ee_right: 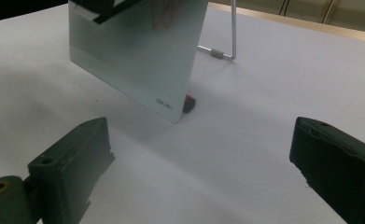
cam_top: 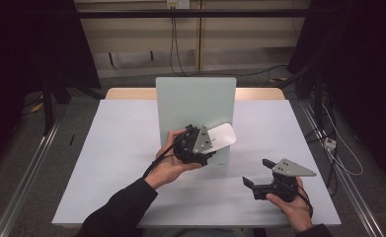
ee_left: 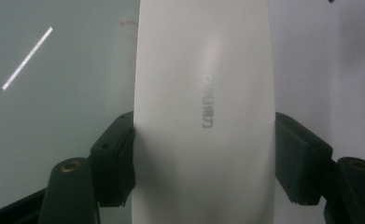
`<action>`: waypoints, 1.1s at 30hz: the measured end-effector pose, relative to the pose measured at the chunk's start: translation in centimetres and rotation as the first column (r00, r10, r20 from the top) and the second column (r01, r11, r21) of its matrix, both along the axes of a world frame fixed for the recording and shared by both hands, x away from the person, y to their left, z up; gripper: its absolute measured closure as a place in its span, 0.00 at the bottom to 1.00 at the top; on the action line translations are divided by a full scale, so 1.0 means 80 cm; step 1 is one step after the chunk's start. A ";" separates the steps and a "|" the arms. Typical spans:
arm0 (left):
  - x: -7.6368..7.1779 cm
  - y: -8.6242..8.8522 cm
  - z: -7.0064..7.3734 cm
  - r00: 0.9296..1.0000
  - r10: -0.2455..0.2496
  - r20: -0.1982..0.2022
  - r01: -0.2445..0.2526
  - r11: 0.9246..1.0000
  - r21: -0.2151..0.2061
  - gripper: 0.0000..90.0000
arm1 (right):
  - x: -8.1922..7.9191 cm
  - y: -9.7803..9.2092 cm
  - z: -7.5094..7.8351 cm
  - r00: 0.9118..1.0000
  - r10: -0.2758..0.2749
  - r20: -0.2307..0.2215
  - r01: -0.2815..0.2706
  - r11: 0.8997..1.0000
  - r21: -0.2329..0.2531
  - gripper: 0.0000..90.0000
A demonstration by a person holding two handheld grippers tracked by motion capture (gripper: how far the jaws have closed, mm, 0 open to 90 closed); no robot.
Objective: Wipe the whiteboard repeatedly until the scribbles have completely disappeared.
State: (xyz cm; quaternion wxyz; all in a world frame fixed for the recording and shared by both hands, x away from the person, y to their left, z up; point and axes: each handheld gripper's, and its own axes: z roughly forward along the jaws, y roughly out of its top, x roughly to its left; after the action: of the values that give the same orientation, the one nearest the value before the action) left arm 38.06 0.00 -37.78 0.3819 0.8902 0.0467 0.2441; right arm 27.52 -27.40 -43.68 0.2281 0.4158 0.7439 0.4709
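Against the front face of the upright whiteboard, near its lower right corner: one white eraser, pinched across its width by the left gripper, jaws pressed on both long edges as seen in the left gripper view. Probably a wiping step, judging by faint red marks on the board close to the eraser. Best done by keeping the eraser's flat side square to the board, pressing lightly so the board's wire stand behind it does not slide on the desk, and sweeping in even strokes across the marks. Off to the right of the whiteboard and nearer the person: the right gripper, jaws spread wide with nothing between them, low over the desk; free to steady the board's edge if needed. Count: one whiteboard, one eraser, two grippers, and one small dark item with a red tip at the board's foot, too small to identify.
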 end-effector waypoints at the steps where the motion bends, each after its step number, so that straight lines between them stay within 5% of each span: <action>1: 0.001 0.000 0.001 1.000 -0.002 0.000 0.002 1.000 -0.001 0.35 | 0.000 0.000 0.000 1.000 0.000 -0.001 0.000 1.000 0.001 0.06; 8: 0.010 0.007 0.025 0.999 0.032 0.017 -0.031 0.999 -0.039 0.35 | 0.000 0.000 0.000 1.000 0.000 0.000 0.000 1.000 0.002 0.06; 13: 0.020 0.020 0.046 0.997 0.075 0.028 -0.071 0.991 -0.115 0.35 | 0.000 0.000 0.000 1.000 0.000 0.001 0.000 1.000 0.002 0.06; 16: 0.014 0.018 0.037 0.996 0.067 0.051 -0.064 0.996 -0.061 0.35 | 0.000 0.000 0.000 1.000 0.000 0.001 0.000 1.000 0.003 0.06; 26: -0.012 0.004 -0.027 1.000 -0.014 -0.023 0.016 0.996 0.089 0.35 | 0.000 0.000 0.000 1.000 0.002 0.003 -0.002 1.000 -0.002 0.05; 33: -0.002 0.001 -0.004 1.000 0.005 -0.020 -0.005 0.999 0.047 0.35 | 0.000 0.000 0.000 1.000 0.002 0.001 -0.002 1.000 0.000 0.06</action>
State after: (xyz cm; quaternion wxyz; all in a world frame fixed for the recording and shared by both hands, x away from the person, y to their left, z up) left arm 37.87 0.08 -38.06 0.3596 0.9012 0.0470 0.2371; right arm 27.55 -27.38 -43.68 0.2281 0.4148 0.7442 0.4712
